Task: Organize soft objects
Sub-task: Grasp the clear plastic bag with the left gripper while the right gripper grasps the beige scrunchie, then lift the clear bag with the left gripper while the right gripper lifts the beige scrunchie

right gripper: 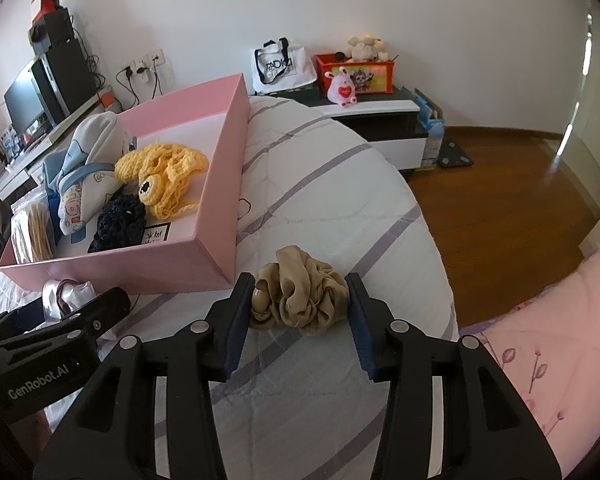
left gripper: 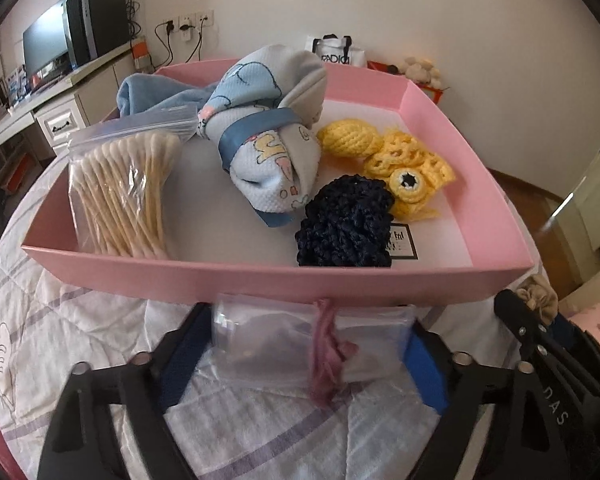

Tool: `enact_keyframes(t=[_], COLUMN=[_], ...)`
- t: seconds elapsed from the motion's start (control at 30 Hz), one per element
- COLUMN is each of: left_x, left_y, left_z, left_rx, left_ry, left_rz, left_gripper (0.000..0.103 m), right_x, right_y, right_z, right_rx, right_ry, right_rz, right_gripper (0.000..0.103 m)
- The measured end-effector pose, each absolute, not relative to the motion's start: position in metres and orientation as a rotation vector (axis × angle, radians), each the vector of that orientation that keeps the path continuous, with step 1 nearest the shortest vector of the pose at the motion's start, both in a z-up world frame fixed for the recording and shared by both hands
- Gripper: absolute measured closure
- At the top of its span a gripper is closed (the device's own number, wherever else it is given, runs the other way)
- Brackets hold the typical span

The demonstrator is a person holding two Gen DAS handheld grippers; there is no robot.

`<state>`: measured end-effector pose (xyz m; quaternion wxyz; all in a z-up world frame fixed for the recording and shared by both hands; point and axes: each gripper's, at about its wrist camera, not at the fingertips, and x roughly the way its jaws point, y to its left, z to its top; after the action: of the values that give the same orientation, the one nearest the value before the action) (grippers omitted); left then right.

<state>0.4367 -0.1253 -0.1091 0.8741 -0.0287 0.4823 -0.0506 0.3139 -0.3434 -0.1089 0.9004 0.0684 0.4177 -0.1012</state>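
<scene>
A clear plastic bag [left gripper: 268, 340] with mauve yarn [left gripper: 328, 356] inside lies on the quilt just in front of the pink box [left gripper: 260, 276]. My left gripper [left gripper: 310, 316] straddles it, both pads touching its side edges. Inside the box are a bag of cotton swabs [left gripper: 120, 192], a rolled baby cloth [left gripper: 268, 148], a navy crochet piece [left gripper: 348, 220] and yellow crochet pieces [left gripper: 400, 164]. My right gripper [right gripper: 300, 284] is shut on a beige scrunchie [right gripper: 304, 296] resting on the quilt to the right of the box [right gripper: 204, 256]; the scrunchie fills the gap between its pads.
The striped white quilt [right gripper: 332, 184] covers the bed, with a pink floral pillow [right gripper: 540, 340] at the right. A desk with a monitor [left gripper: 44, 48] stands at the left. A low cabinet [right gripper: 380, 120] with a tote bag and toys is against the far wall.
</scene>
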Motion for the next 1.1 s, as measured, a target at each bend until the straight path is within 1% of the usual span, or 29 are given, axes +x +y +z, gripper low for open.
enact_keyframes(t=[0.2, 0.57, 0.73, 1.1], left_x=[0.429, 0.413, 0.404, 0.369], left_y=[-0.128, -0.12, -0.116, -0.089], left_z=[-0.108, -0.095, -0.087, -0.06], left_rx=[-0.028, -0.02, -0.016, -0.026], left_ry=[0.996, 0.992, 0.98, 0.915], left_rz=[-0.138, -0.186, -0.199, -0.195], left_gripper=[0.028, 0.028, 0.028, 0.028], right_x=[0.314, 0.309, 0.303, 0.281], right_y=[-0.341, -0.337, -0.33, -0.3], right_z=[-0.108, -0.101, -0.097, -0.069], right_rx=[0.14, 0.142, 0.132, 0.085], right_ry=[0.87, 0.88, 0.875, 0.811], right_rz=[-0.22, -0.244, -0.245, -0.248], right_gripper=[0.06, 0.061, 0.064, 0.066])
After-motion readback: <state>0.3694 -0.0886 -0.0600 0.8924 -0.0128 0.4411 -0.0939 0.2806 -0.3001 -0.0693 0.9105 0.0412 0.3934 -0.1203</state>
